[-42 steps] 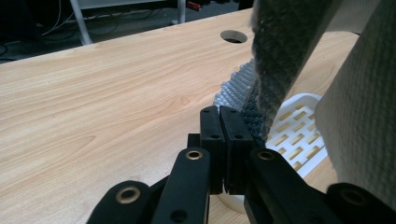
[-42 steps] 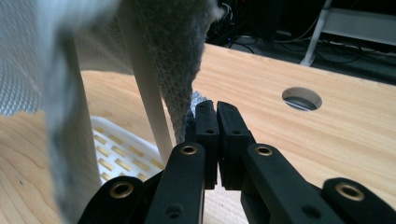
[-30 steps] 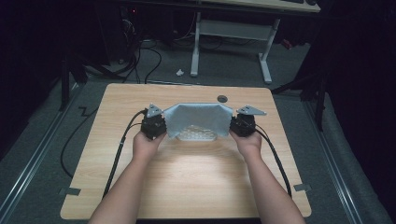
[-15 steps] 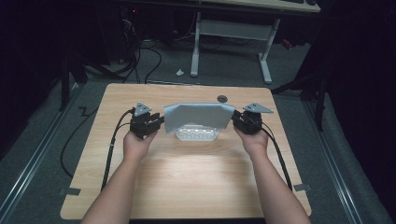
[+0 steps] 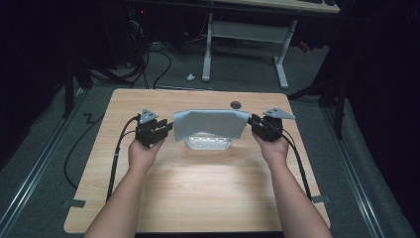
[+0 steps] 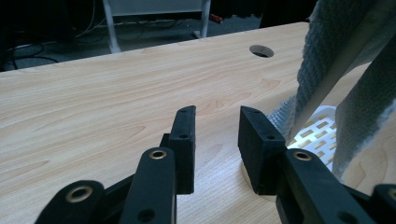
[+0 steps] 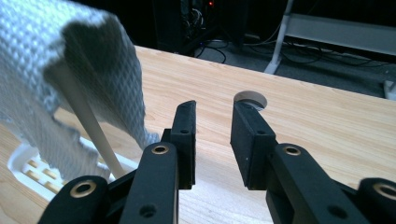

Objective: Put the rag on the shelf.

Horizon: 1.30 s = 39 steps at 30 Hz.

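Between both tools [image 5: 169,127] [image 5: 251,121], draped cloth [image 5: 210,124]

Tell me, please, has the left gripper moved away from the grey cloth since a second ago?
Yes. The left gripper has drawn leftward off the grey cloth, toward the table's left edge; its jaws have just been opening and hold nothing.

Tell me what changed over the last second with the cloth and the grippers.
Both grippers let go of the grey cloth: the left gripper and right gripper have just been opening and drew outward, nothing between the jaws. The cloth stays draped on the white rack.
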{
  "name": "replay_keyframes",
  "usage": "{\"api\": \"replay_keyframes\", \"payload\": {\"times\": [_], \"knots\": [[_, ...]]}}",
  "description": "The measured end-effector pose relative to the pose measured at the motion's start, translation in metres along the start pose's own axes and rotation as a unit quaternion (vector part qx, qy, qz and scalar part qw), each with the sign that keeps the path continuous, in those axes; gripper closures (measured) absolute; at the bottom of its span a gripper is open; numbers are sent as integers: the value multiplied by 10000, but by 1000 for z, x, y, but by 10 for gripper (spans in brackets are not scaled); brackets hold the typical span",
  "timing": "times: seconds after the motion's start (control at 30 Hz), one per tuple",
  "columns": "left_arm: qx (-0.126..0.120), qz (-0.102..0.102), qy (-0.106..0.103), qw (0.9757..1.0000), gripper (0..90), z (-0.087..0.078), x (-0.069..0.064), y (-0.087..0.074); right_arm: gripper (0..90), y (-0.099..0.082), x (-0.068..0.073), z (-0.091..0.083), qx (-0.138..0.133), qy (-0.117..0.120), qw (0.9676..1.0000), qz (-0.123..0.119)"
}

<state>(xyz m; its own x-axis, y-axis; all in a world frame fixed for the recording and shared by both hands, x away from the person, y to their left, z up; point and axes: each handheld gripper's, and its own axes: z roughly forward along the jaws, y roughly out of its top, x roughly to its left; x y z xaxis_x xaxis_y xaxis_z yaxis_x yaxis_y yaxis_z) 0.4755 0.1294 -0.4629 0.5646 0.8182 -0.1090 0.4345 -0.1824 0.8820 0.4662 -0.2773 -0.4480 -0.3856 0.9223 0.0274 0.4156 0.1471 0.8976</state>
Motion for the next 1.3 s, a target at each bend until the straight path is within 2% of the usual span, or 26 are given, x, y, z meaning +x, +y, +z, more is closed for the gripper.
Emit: {"api": "replay_keyframes", "payload": {"times": [0.2, 0.4, 0.5, 0.53, 0.63, 0.7, 0.8, 0.9, 0.97, 1.1, 1.13, 1.2, 1.23, 1.27, 1.3], "knots": [[30, 5, 96, 9999, 663, -5, 7, -5, 704, -4, -2, -2, -15, -24, 10000, -67], [19, 30, 210, 9998, 655, -19, 18, -12, 683, -11, -5, -10, 75, -86, 9999, -128], [-22, 6, 244, 9997, 648, -28, 21, -15, 677, -15, -5, -17, -53, -94, 9999, -120], [-39, 1, 252, 9997, 645, -32, 22, -17, 669, -16, -4, -20, -21, -92, 9999, -108], [-21, 34, 257, 9997, 629, -40, 23, -21, 620, -17, 0, -27, 0, -123, 9995, -284], [8, 65, 253, 9997, 612, -46, 23, -25, 580, -17, 3, -33, 9, -71, 9995, -301], [85, 113, 193, 9997, 582, -58, 19, -31, 547, -19, 8, -47, -124, 20, 9993, -341], [142, 185, 82, 9997, 548, -73, 10, -40, 498, -23, 16, -60, 39, 36, 9989, -463], [229, 261, -21, 9994, 527, -85, -1, -50, 480, -29, 23, -71, -94, 111, 9984, -548], [457, 188, -330, 9982, 494, -97, -26, -71, 430, -48, 42, -94, 4, 118, 9983, -573], [626, 228, -443, 9968, 481, -98, -38, -80, 425, -52, 45, -98, 29, 118, 9982, -584], [747, 307, -516, 9954, 471, -100, -57, -92, 411, -66, 55, -107, 96, 136, 9982, -568], [769, 341, -593, 9947, 471, -102, -70, -102, 407, -74, 61, -111, 143, 135, 9983, -541], [759, 416, -617, 9943, 471, -104, -78, -109, 397, -84, 67, -114, 211, 155, 9981, -563], [690, 562, -581, 9943, 471, -108, -89, -121, 391, -90, 71, -116, 272, 155, 9977, -593]]}}
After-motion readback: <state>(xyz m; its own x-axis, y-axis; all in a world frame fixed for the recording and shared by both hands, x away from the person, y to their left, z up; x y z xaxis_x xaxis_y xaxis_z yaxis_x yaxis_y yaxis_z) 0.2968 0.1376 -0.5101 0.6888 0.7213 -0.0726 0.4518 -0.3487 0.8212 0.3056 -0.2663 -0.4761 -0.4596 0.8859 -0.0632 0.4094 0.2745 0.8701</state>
